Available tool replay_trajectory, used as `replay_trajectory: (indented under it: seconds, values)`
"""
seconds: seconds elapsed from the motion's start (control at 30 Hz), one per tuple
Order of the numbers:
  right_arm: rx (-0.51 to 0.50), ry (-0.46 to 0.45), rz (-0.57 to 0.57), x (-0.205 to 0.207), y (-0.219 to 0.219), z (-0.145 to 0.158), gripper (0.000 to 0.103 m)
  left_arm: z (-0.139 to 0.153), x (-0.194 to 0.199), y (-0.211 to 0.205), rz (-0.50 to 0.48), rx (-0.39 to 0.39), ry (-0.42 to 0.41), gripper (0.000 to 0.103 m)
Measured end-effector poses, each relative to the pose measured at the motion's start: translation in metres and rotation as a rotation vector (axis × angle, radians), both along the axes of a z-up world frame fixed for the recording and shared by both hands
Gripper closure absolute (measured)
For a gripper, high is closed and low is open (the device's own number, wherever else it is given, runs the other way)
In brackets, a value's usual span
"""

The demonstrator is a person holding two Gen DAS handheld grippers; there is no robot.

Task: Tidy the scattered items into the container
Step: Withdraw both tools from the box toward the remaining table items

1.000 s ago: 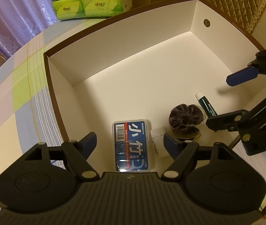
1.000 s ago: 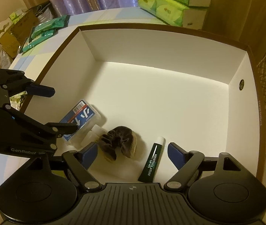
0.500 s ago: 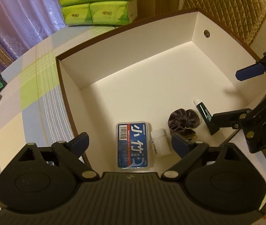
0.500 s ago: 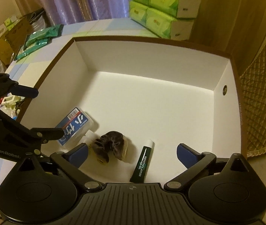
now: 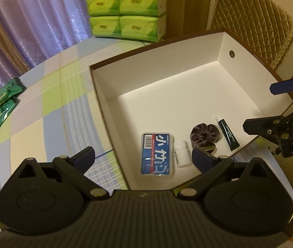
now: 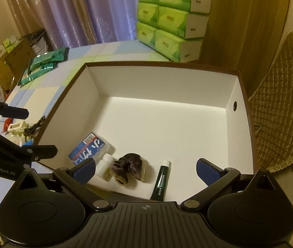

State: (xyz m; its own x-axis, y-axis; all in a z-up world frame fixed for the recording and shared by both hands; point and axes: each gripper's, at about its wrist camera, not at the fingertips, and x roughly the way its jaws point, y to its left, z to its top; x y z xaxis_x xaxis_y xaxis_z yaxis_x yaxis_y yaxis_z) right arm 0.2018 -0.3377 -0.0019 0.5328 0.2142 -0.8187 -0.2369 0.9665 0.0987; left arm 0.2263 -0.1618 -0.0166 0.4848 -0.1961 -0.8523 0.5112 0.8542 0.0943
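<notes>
Beyond the fingertips, purple curtains (image 6: 63, 10) hang behind a checked tablecloth (image 5: 43, 107) (warm, dim light); a quilted chair back (image 5: 249, 24) stands right.

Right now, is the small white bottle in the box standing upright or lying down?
Lying down. The small white bottle rests on its side on the box floor, between the blue case and the scrunchie.

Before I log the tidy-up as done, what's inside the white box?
Four things lie along the box's near wall: blue floss case, small white bottle, dark scrunchie, green lip-gel tube. The strip beneath the right gripper's body is hidden.
</notes>
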Motion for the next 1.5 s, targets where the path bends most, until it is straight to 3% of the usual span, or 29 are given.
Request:
replay_trajectory:
  seconds: [0.73, 0.97, 1.5]
  values:
    - [0.058, -0.119, 0.029, -0.078, 0.067, 0.028, 0.002, 0.039, -0.066, 0.075, 0.05, -0.056, -0.087, 0.003]
    - [0.072, -0.119, 0.01, -0.091, 0.084, 0.026, 0.002, 0.043, -0.082, 0.1, 0.078, -0.069, -0.089, 0.003]
    - [0.103, -0.076, 0.096, -0.108, 0.146, 0.004, 0.002, 0.029, -0.108, 0.169, 0.208, -0.071, -0.03, 0.003]
